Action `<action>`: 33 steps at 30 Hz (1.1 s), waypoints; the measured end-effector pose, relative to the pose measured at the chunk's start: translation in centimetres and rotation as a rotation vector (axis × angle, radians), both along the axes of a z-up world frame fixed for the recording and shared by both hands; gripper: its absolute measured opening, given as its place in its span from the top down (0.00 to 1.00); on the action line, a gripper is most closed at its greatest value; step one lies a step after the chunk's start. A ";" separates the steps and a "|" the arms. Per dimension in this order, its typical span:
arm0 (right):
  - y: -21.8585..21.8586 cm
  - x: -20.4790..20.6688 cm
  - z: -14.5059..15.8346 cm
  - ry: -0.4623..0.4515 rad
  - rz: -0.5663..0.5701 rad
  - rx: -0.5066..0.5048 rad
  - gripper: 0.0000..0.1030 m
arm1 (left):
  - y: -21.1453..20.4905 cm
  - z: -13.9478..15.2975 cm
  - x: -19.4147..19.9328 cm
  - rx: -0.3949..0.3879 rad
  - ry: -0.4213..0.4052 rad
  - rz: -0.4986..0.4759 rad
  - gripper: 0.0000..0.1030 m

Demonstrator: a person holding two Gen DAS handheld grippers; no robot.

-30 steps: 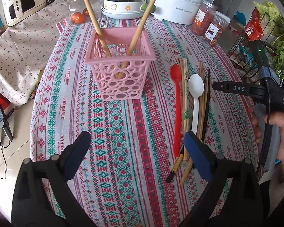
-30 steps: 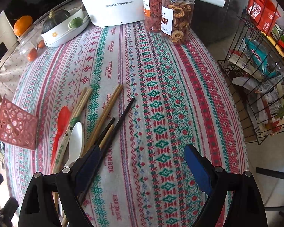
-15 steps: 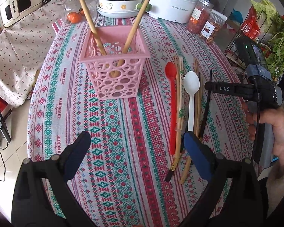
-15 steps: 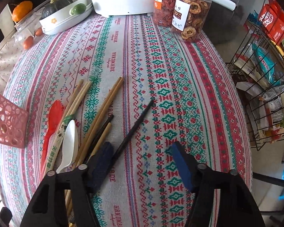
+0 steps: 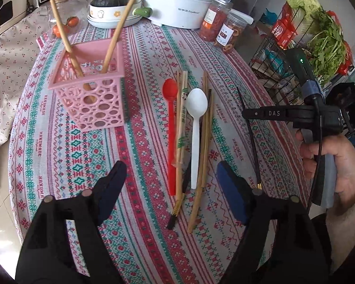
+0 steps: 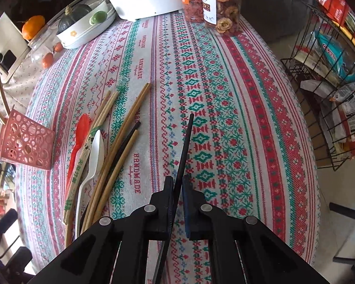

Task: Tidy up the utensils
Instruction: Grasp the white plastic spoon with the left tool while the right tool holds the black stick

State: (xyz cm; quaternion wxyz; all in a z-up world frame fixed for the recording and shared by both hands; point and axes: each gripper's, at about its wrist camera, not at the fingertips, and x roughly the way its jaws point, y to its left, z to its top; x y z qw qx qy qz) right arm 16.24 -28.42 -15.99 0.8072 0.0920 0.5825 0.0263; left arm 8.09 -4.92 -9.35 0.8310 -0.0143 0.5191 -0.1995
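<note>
Right of the white plastic spoon (image 6: 92, 163), right gripper (image 6: 177, 184) fingers pinch a thin black chopstick (image 6: 185, 146); left gripper (image 5: 170, 179) fingers, spread, have just been closing over nothing.

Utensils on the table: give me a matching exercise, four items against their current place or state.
Items:
1. black chopstick
2. white spoon
3. pink basket
4. left gripper

States:
A. holds two upright sticks
B. pinched in the right gripper
C. open, holding nothing
D. lying on the cloth beside the red spoon

Pairs: 1-B, 2-D, 3-A, 4-C
</note>
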 end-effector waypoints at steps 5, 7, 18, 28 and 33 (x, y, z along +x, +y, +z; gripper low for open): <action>-1.8 -1.6 1.7 -0.029 0.006 0.037 0.93 | -4.2 -1.0 2.1 0.038 0.013 -0.026 0.48; -2.5 -1.7 1.9 -0.028 0.001 0.057 0.93 | -6.1 -1.5 3.5 0.065 0.017 -0.028 0.50; -4.7 -1.5 2.9 -0.045 -0.013 0.139 0.93 | -10.7 -1.7 9.0 0.152 0.052 0.061 0.63; -5.3 -1.0 2.7 -0.043 -0.011 0.177 0.93 | -12.2 -3.3 10.6 0.227 0.109 0.085 0.77; -5.0 -1.1 2.9 -0.047 0.000 0.180 0.93 | -12.4 -4.3 10.7 0.276 0.120 0.117 0.90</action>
